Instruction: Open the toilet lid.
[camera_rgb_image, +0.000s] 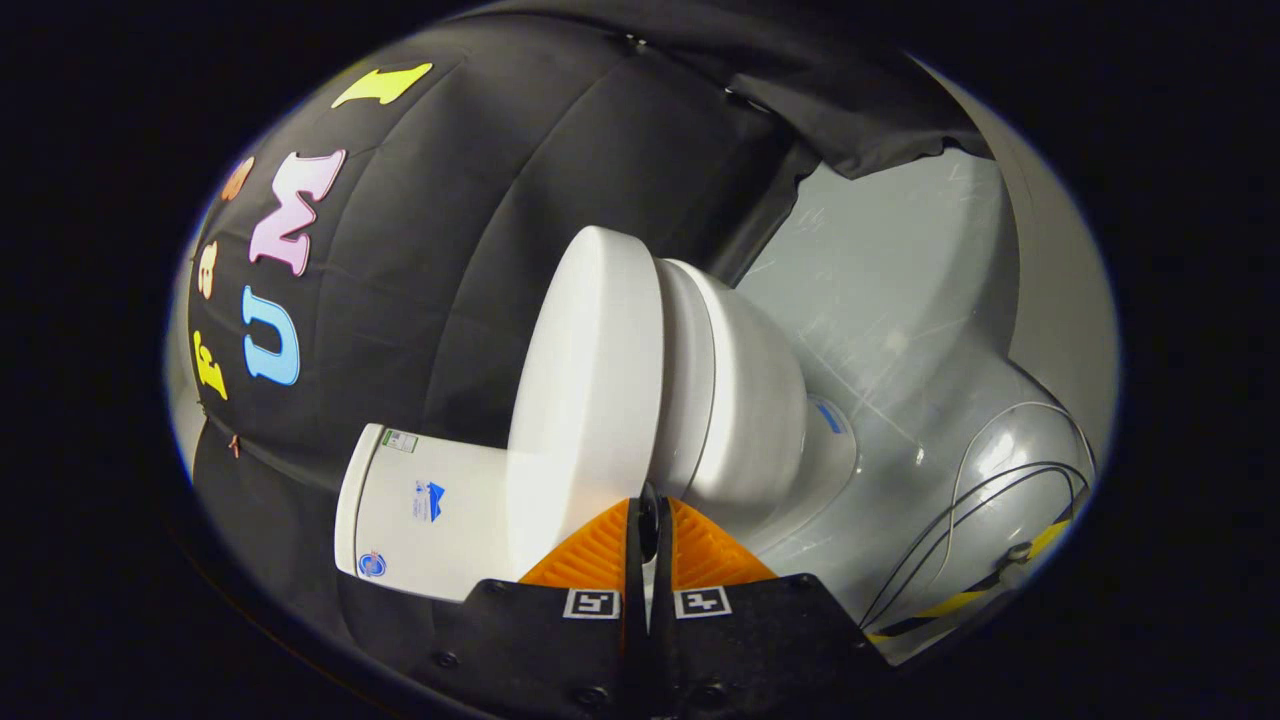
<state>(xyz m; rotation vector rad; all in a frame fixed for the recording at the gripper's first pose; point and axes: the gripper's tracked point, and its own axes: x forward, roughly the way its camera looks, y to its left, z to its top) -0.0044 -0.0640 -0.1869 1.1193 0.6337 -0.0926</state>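
Fingers: nearest the camera, the gripper (648, 520) has its two ribbed fingertips (600, 550) drawn nearly together; only a thin dark slit shows between them; whether they pinch the lid's edge or merely touch it, I cannot tell
Square markers: two small black-and-white coded tags (592, 603) sit on the finger bases, one on each
Lid: the smooth white plastic toilet lid (590, 370) lies just ahead of the fingertips, its rim meeting them; the camera is rolled, so the lid reads as a tall oval slab standing on edge
Seat and bowl: the rounded white ceramic toilet bowl (745, 400) sits against the lid's far face; a dark seam separates the two; the lid looks down or barely lifted
Tank: the white box-shaped cistern (430, 510) joins the lid's hinge end, beside the fingers, backing onto the black cloth wall (480, 200)
Floor: scuffed pale grey flooring (900, 290) spreads beyond the bowl; thin dark cables (960, 520) and a yellow-and-black striped strip (950, 603) trail across it
Step in hand, judged: catching the front lip so the lid can swing up on its hinge
Doing it well: keep the tips under or firmly on the rim, away from the seat beneath, so only the lid rises; move along an arc centred on the hinge by the tank, not a straight pull; go slowly near upright so the lid rests against the tank instead of slamming
Risk: a shallow hold on glossy plastic may slip off mid-swing
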